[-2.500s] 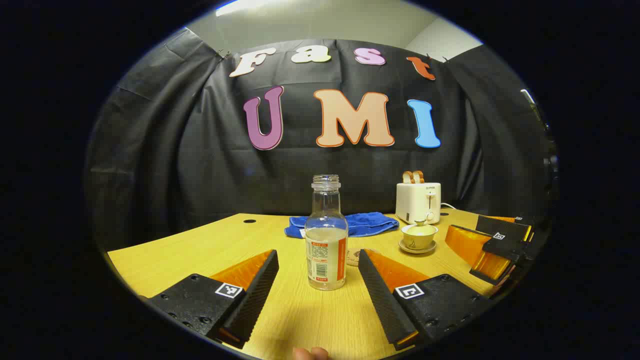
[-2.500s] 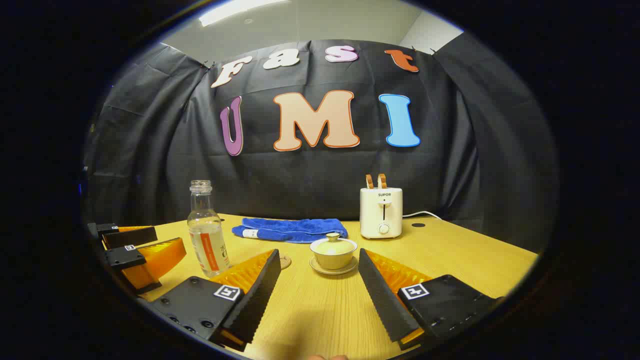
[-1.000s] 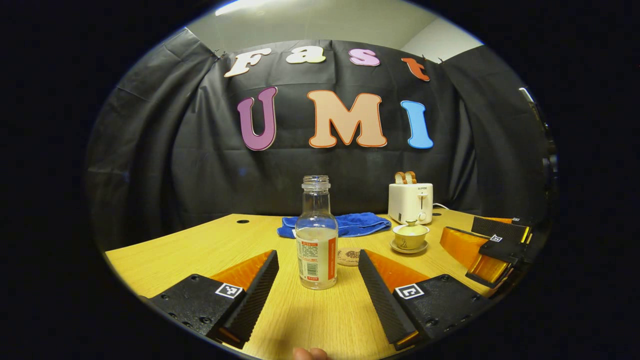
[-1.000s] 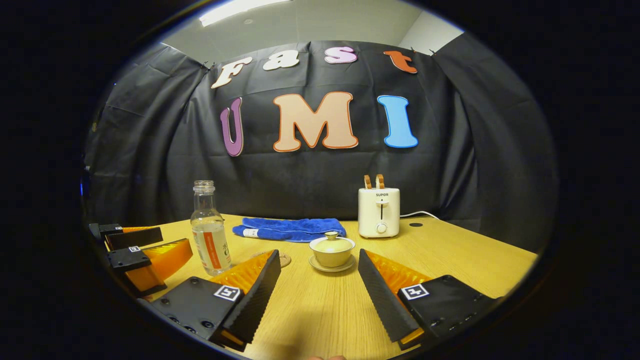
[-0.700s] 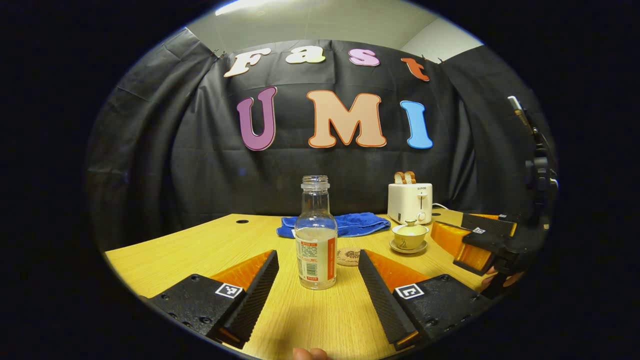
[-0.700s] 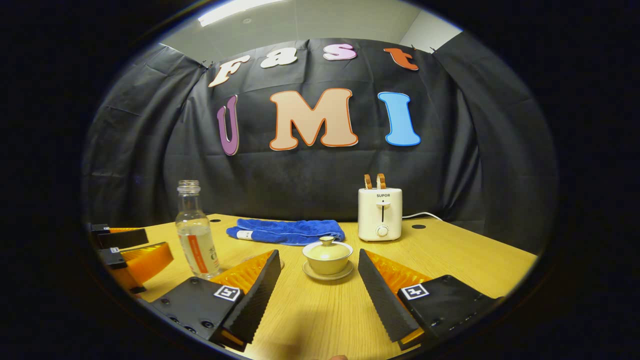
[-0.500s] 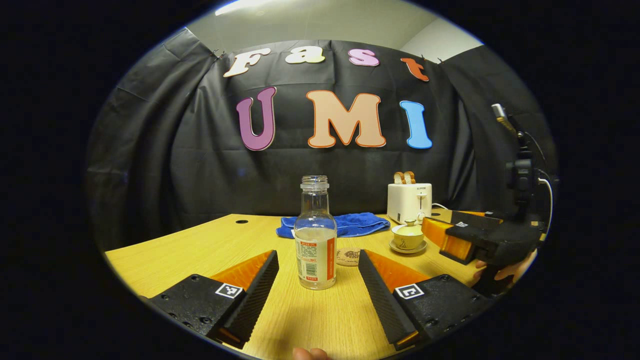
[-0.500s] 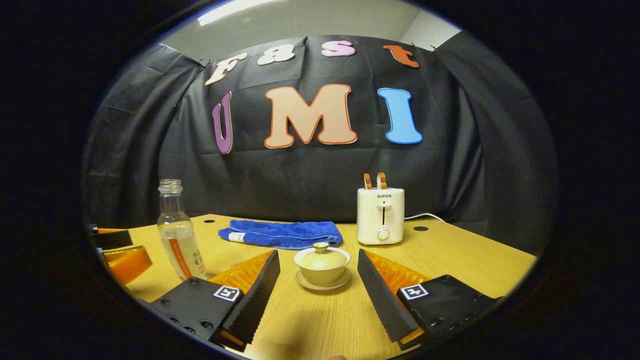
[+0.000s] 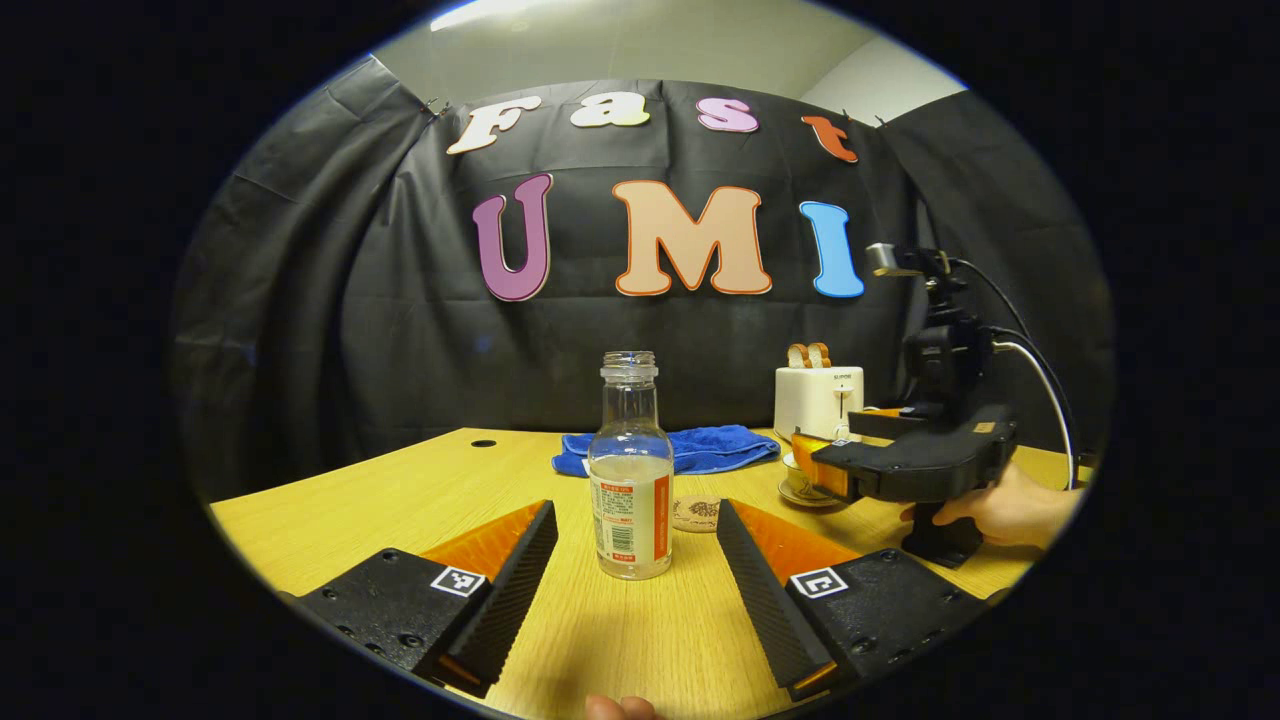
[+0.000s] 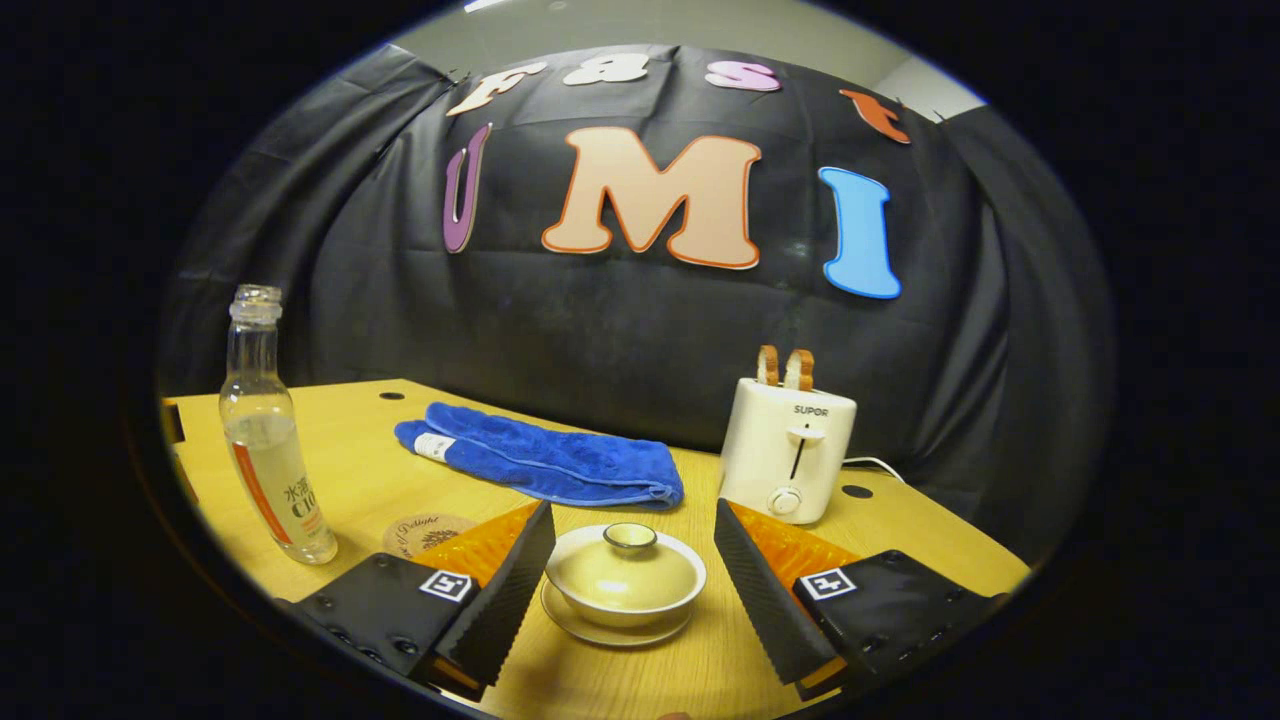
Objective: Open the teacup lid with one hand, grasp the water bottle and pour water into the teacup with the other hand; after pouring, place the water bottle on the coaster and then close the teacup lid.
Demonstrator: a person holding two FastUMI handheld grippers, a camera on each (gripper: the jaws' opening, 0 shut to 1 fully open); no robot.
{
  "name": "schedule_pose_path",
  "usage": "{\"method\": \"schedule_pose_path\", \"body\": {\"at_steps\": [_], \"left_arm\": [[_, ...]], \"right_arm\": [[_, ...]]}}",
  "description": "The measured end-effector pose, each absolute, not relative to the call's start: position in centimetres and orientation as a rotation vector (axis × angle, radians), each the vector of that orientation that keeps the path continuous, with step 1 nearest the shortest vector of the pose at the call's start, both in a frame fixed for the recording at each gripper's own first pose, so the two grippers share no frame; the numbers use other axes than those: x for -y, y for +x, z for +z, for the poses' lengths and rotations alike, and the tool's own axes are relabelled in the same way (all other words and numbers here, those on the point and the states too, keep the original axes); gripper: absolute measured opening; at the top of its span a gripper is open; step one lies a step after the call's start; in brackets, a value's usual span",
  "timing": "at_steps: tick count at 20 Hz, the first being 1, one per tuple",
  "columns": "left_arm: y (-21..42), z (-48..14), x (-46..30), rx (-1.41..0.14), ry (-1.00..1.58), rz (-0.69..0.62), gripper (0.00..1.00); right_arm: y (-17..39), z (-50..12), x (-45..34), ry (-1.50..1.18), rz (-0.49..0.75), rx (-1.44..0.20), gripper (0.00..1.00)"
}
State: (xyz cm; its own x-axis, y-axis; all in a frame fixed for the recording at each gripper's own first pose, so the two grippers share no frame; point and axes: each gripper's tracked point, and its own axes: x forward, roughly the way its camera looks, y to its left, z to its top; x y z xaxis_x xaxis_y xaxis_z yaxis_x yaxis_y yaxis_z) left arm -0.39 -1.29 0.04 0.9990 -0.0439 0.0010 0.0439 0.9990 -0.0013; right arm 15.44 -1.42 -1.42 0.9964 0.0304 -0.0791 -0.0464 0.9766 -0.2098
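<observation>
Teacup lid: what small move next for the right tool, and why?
Probably ease the right tool forward and down to bracket the knob of the teacup lid, then close. The lid sits on the cup, the jaws stand open on either side, nothing is gripped.

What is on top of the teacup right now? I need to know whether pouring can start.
The lid, knob up, covers the teacup, so its inside is hidden. The right tongs, open, flank it.

A folded blue towel (image 10: pixel 545 463) lies mid-frame on the wooden table (image 10: pixel 905 540), with a white toaster (image 10: pixel 787 450) holding toast at its right.
</observation>
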Motion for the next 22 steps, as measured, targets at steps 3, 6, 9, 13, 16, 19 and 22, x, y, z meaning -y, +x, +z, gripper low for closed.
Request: {"method": "schedule_pose_path", "body": {"at_steps": [3, 6, 9, 13, 16, 19, 22], "left_arm": [[-0.3, 0.0, 1.3, 0.001, -0.001, -0.045, 0.94], [-0.4, -0.1, 1.3, 0.001, -0.002, -0.045, 0.94], [-0.4, -0.1, 1.3, 0.001, -0.002, -0.045, 0.94], [-0.4, -0.1, 1.3, 0.001, -0.002, -0.045, 0.94], [-0.4, -0.1, 1.3, 0.001, -0.001, -0.045, 0.94], [-0.4, -0.1, 1.3, 0.001, -0.002, -0.045, 0.94], [-0.4, -0.1, 1.3, 0.0, -0.002, -0.045, 0.94]], "right_arm": [[17.1, -1.7, 1.3, -0.215, 0.054, -0.083, 0.99], [18.3, -1.9, 1.3, -0.185, 0.066, -0.106, 1.0], [19.1, -2.2, 1.4, -0.152, 0.077, -0.123, 0.89], [19.6, -2.5, 1.2, -0.158, 0.092, -0.145, 0.72], [19.9, -3.1, 1.0, -0.156, 0.094, -0.178, 0.69], [19.9, -2.8, 1.1, -0.165, 0.087, -0.174, 0.43], [19.9, -3.0, 1.2, -0.167, 0.085, -0.176, 0.43]]}}
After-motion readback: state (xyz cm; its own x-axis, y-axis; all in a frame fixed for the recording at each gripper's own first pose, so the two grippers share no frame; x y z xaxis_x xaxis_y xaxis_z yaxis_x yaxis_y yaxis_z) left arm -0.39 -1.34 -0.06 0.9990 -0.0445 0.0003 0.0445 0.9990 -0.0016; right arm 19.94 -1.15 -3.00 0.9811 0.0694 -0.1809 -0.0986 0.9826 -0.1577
